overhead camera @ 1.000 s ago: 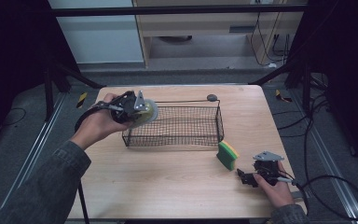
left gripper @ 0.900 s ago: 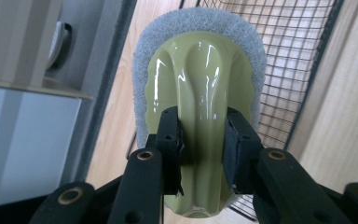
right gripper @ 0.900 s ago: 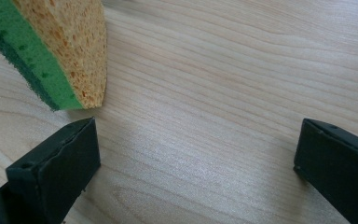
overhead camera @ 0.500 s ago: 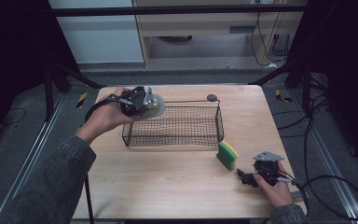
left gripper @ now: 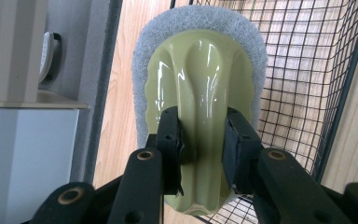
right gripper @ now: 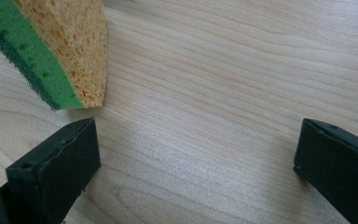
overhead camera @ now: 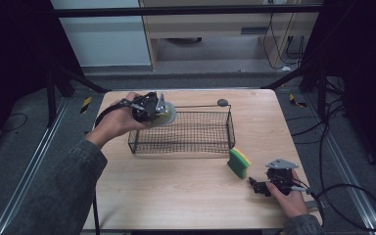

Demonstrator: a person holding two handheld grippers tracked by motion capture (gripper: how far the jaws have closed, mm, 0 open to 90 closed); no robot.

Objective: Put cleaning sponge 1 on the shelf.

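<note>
A black wire basket (overhead camera: 183,131) sits mid-table on the wooden table (overhead camera: 176,191). The left gripper (overhead camera: 149,107) hangs over its left rim, jaws clenched on the glossy green handle of a scrubbing pad (left gripper: 200,93). A yellow-green sponge (overhead camera: 239,162) stands on edge just off the basket's right front corner. The right gripper (overhead camera: 262,187), jaws spread wide and empty, rests near the table's right front edge, beside the sponge, with bare wood ahead.

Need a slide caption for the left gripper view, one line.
Left gripper clamps the green handle of a scrub pad, held over the wire basket.
</note>
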